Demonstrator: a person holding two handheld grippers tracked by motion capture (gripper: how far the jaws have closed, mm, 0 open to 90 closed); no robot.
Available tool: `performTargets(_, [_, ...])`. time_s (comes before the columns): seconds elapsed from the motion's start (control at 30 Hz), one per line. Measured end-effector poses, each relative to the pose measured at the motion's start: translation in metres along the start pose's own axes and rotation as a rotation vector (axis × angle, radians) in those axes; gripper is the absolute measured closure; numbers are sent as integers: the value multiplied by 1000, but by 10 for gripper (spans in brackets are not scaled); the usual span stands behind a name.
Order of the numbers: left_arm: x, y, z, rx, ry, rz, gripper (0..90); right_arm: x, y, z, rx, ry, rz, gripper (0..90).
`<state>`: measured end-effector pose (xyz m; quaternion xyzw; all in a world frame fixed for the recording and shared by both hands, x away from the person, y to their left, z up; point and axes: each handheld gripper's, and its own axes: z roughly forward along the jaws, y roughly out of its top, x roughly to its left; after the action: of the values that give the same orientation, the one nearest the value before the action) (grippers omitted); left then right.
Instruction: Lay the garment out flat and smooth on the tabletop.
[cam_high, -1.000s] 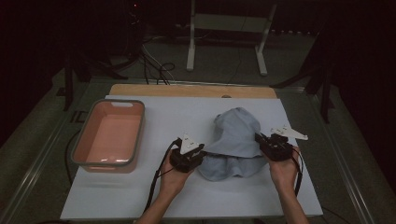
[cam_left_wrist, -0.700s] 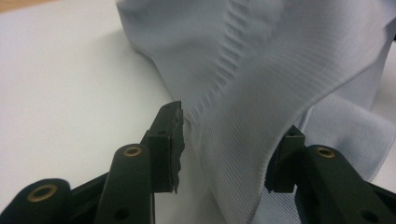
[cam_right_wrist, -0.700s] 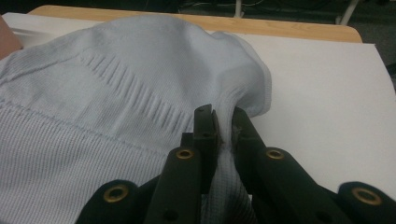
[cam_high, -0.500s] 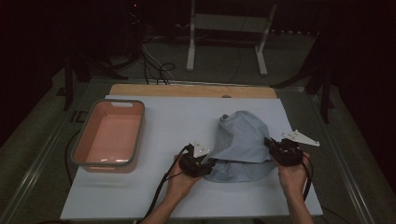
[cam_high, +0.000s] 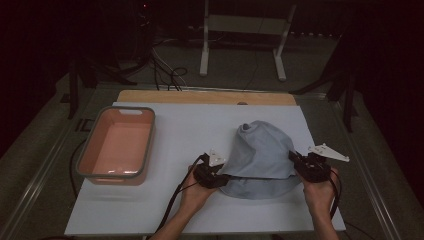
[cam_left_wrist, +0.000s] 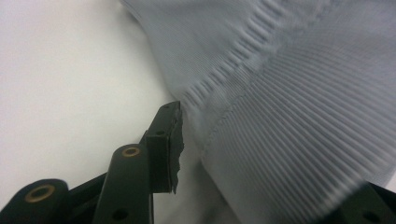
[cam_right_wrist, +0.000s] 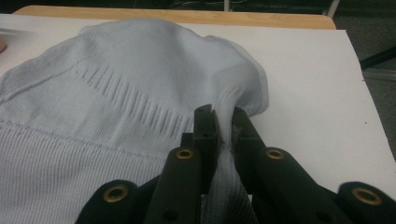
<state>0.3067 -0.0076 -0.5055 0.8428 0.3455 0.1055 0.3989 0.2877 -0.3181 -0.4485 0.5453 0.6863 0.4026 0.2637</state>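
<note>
right gripper (cam_right_wrist: 223, 126) jaws pinch grey knit garment (cam_high: 262, 157); left gripper (cam_left_wrist: 261, 154) jaws just opened, garment between, unpinched.

Left tool's (cam_left_wrist: 261, 154) second jaw cloth-covered (cam_left_wrist: 299, 116)

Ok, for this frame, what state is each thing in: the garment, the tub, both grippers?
grey knit garment: bunched in a heap on the white table top, near edge stretched between the grippers.
pink tub: upright, empty.
right gripper: shut on the garment's edge.
left gripper: jaws apart, just been opening; fabric lies between them.
</note>
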Motion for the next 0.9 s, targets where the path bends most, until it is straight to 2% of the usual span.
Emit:
performTargets(0.03, [-1,0,2,14,6,13,611,0,0,0,0,0,0,839])
performTargets(0.1, [-1,3,2,30,34,38,768,0,0,-1,1,2,1,839])
performTargets(0.17, [1,6,-3,13,58,38,853,1,-1,0,6,6,-2,839])
performTargets(0.3, [11,10,-20,-21,119,39,865,7,-3,5,19,20,-9,839])
performTargets(0.37, [14,10,-25,-33,135,29,865,7,-3,6,21,22,-13,839])
performTargets(0.4, [22,9,-37,-62,165,9,865,9,-4,7,22,31,-16,839])
performTargets(0.73, [46,-1,-81,-177,288,-64,864,49,-5,31,49,119,-73,838])
performTargets(0.83, [52,-4,-89,-208,310,-99,864,59,-4,35,53,141,-89,837])
performTargets(0.9, [54,-6,-89,-208,295,-114,859,63,-3,37,53,145,-102,837])
